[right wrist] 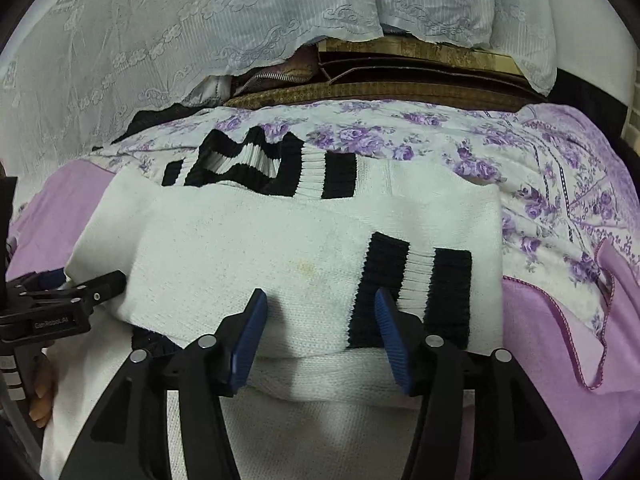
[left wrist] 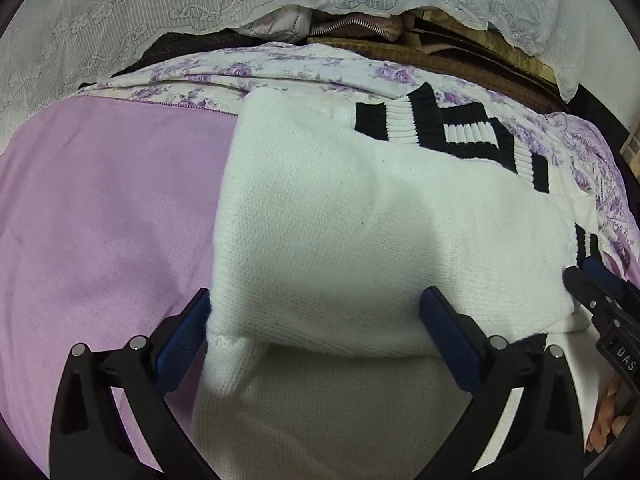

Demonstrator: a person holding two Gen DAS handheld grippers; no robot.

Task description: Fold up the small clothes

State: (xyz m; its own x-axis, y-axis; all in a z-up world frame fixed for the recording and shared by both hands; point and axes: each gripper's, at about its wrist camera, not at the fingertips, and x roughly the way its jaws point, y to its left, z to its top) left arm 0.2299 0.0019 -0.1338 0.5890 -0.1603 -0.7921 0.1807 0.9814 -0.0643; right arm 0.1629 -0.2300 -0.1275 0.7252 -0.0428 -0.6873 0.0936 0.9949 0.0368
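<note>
A white knit sweater [left wrist: 360,220] with black-and-white ribbed trim lies folded on the bed. My left gripper [left wrist: 316,312] stands wide open over the sweater's near left fold; the cloth bulges between its blue pads [left wrist: 184,336], which do not pinch it. In the right wrist view the sweater [right wrist: 240,248] shows a black ribbed cuff [right wrist: 412,292] laid on top. My right gripper [right wrist: 320,304] is open just above the near edge, its right finger over that cuff. Each gripper shows in the other's view, the right gripper [left wrist: 596,284] at the sweater's right corner and the left gripper [right wrist: 100,284] at its left edge.
A pink blanket [left wrist: 100,220] covers the bed to the left and a purple floral sheet [right wrist: 520,168] lies behind and to the right. White lace cloth [left wrist: 120,20] hangs at the back over stacked brown items [right wrist: 400,76]. A person's fingers [right wrist: 40,408] hold the left gripper.
</note>
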